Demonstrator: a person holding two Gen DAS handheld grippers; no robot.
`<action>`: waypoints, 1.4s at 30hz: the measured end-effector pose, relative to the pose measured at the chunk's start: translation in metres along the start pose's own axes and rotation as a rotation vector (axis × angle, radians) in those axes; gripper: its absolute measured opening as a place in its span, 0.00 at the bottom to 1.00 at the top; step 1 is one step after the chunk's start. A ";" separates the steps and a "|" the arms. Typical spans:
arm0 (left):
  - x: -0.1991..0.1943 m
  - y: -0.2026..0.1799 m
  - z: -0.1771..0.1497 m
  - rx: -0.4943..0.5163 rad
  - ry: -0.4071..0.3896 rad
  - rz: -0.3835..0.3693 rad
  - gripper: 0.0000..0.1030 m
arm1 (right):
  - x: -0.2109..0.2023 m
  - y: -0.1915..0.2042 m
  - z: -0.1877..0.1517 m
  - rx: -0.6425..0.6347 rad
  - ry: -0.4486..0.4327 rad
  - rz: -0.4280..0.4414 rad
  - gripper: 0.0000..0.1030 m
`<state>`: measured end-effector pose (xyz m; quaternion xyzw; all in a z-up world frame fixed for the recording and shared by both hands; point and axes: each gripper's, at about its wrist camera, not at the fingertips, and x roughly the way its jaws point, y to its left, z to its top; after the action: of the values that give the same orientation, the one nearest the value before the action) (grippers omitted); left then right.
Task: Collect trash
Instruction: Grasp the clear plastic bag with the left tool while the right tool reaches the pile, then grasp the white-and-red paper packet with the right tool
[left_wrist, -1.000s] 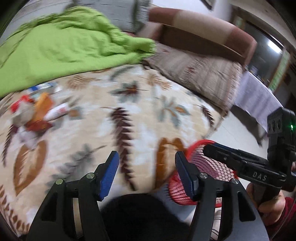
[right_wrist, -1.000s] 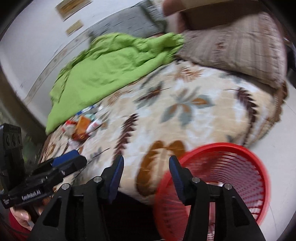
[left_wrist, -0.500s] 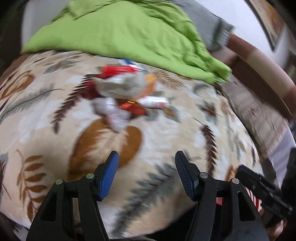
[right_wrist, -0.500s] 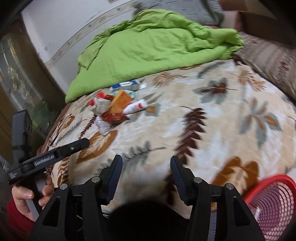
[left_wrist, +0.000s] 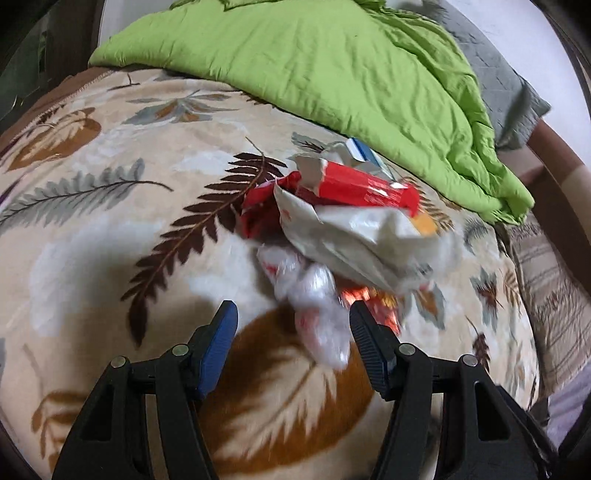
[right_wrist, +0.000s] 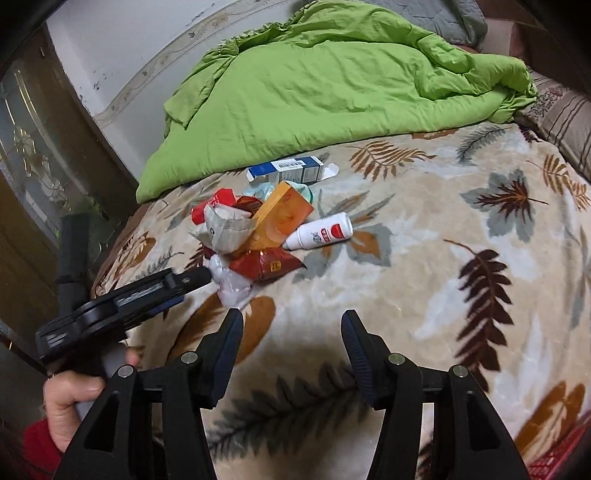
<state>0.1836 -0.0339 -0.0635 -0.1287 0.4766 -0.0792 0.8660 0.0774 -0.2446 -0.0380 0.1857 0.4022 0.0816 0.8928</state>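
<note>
Trash pile (left_wrist: 343, 221) centre frame on leaf-print blanket (left_wrist: 110, 229); left gripper (left_wrist: 291, 328) spread, clear crumpled plastic wrap (left_wrist: 317, 302) between fingers; right gripper (right_wrist: 291, 332) spread, empty. Advise: advance, pinch wrap's bulk, avoid blanket

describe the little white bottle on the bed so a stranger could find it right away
Below the green quilt, a trash pile lies on the leaf-patterned blanket. The bottle lies on its side at the pile's right edge, beside the orange box: the only smooth white cylinder, with a red label.
</note>
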 end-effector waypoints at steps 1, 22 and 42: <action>0.005 0.001 0.002 -0.005 0.004 -0.002 0.60 | 0.002 -0.002 0.001 0.012 0.004 0.002 0.58; -0.024 0.039 -0.007 0.018 -0.066 0.019 0.41 | 0.019 0.008 0.003 -0.002 0.018 0.010 0.58; -0.050 0.085 0.002 -0.127 -0.185 0.131 0.41 | 0.120 0.072 0.021 -0.082 0.234 0.181 0.63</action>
<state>0.1598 0.0610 -0.0478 -0.1587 0.4062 0.0201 0.8997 0.1731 -0.1488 -0.0797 0.1739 0.4815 0.1992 0.8356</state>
